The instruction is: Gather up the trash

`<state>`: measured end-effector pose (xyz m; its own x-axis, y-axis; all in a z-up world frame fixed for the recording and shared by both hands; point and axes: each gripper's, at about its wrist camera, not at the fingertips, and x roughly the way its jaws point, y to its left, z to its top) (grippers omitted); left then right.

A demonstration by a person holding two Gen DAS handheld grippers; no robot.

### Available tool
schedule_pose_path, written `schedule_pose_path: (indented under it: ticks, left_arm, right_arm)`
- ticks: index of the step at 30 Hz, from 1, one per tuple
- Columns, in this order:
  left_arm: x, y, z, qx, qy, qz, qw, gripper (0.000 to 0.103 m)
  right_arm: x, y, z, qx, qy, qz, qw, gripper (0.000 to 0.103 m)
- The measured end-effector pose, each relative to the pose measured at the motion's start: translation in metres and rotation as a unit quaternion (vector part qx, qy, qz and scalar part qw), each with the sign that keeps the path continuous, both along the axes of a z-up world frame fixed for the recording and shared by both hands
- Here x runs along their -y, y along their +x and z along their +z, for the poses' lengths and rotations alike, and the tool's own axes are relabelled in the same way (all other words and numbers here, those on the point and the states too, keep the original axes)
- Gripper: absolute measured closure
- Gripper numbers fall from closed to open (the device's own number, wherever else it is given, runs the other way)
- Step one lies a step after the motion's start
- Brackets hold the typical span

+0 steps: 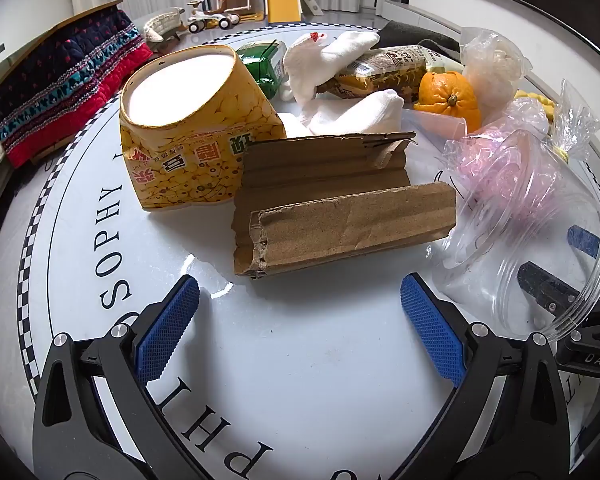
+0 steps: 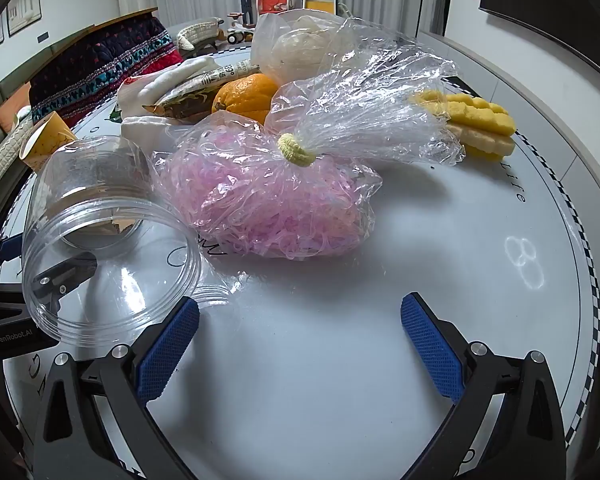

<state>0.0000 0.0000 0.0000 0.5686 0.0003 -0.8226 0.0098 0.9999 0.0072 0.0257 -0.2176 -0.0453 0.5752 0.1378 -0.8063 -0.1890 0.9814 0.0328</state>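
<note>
Both grippers hover over the round white bench (image 1: 300, 360) and nothing is in hand yet: the left gripper (image 1: 300, 308) stands spread wide and empty at the bottom of its frame, and the right gripper (image 2: 300, 320) is just as wide and just as empty at the bottom of its own. Dead ahead of the left one, centre frame, lies the torn corrugated cardboard piece (image 1: 340, 208), folded over on itself; that looks the natural first pick. Just to its upper left the yellow paper cup (image 1: 196, 132) lies tipped over, close beside the cardboard, so the approach should come in square on the cardboard's long folded edge and close across its thin side without nudging the cup. In the right wrist view, the bag of pink plastic strips (image 2: 276, 208), tied with a yellowish band, sits centre frame, with a clear plastic jar (image 2: 108, 248) on its side at the left. The bag is soft and slippery, I reckon, so pinching near the tied neck would hold better. The orange (image 2: 246, 96) and yellow sponge (image 2: 480, 128) farther back are probably not trash; leave them.
</note>
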Motion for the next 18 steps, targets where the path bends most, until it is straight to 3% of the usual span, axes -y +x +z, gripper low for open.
schedule_pose_path:
  ticks: [18]
  left_arm:
    - [0.0, 0.0001, 0.0, 0.0, 0.0, 0.0, 1.0, 0.006]
  right_arm:
    - [-0.0001, 0.0, 0.0001, 0.003, -0.001, 0.0, 1.0, 0.003]
